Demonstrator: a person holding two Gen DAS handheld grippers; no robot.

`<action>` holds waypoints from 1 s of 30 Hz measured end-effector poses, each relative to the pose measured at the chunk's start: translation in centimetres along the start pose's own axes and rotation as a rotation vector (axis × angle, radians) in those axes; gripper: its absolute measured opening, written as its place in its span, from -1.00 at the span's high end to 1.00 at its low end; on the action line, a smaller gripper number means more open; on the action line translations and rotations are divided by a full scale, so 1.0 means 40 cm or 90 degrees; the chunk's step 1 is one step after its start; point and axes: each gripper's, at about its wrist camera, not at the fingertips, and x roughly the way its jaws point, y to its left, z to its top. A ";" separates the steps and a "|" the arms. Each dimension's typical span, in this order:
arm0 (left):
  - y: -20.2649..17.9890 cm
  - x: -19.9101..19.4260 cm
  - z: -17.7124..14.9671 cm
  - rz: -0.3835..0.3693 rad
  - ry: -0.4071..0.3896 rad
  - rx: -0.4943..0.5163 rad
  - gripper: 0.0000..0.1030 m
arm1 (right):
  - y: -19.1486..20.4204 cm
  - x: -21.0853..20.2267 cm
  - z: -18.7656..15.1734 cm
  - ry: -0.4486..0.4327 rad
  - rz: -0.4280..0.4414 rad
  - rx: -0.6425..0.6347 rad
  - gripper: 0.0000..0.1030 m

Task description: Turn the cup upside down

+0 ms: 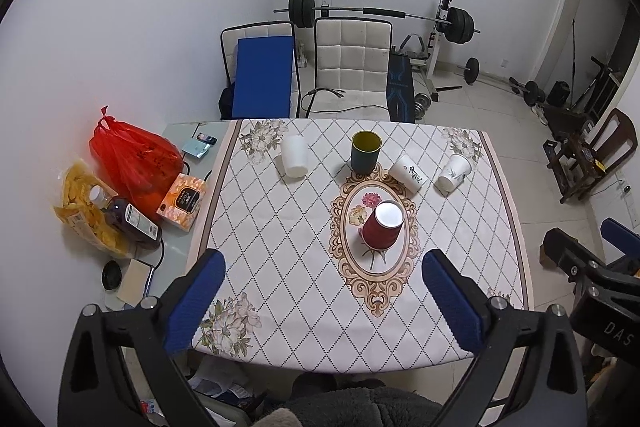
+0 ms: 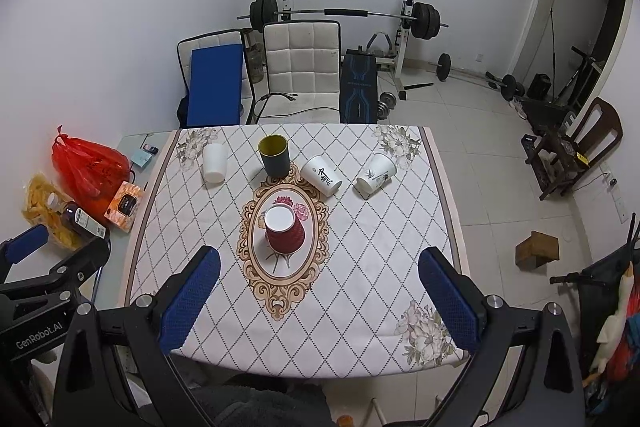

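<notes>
We hold both the left gripper (image 1: 323,297) and right gripper (image 2: 319,293) released, the upside-down red cup (image 1: 382,225) at twelve o'clock, apart on the counter (image 1: 280,227).

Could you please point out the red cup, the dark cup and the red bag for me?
red cup (image 1: 382,231), left wrist view, on its ribbed side wall.
dark cup (image 2: 275,159), right wrist view, on its outer wall below the rim.
red bag (image 1: 134,159), left wrist view, on its bulging middle.
</notes>
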 end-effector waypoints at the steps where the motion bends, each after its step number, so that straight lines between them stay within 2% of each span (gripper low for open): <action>1: 0.002 -0.001 0.000 0.001 0.000 -0.001 -0.96 | 0.003 -0.001 0.000 0.000 0.002 0.000 -0.97; 30: 0.007 -0.016 0.001 0.013 -0.011 -0.003 -0.97 | 0.014 -0.009 -0.003 -0.003 0.008 -0.001 -0.97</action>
